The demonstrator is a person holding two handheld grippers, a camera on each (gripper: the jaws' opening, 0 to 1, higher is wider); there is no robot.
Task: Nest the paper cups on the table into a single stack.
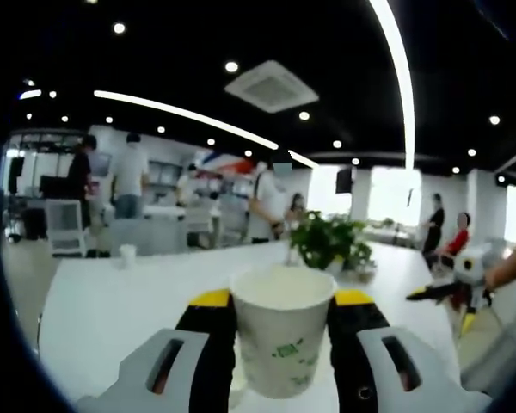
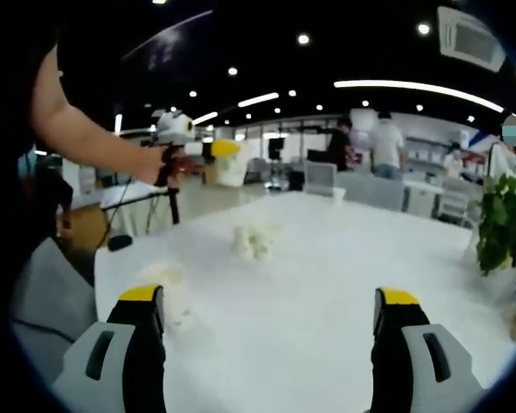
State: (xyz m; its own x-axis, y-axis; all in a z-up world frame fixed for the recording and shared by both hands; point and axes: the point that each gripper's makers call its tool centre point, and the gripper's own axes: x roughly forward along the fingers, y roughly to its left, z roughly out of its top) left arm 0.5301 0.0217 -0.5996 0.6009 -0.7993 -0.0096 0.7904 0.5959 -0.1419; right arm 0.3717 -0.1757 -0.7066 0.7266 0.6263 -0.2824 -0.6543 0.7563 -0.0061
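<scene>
- Left gripper (image 1: pixel 281 323) clamps a cup (image 1: pixel 281 331), bottom centre; squeezing harder could crush it.
- Right gripper (image 2: pixel 267 323) gapes empty; loose cups (image 2: pixel 251 241), mid-frame on the table (image 2: pixel 327 284), may topple if nudged.

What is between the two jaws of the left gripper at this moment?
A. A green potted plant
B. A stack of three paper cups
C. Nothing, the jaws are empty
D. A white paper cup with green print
D. In the left gripper view, the left gripper has its yellow-tipped black jaws closed on both sides of one white paper cup with green print, held upright above the white table.
</scene>
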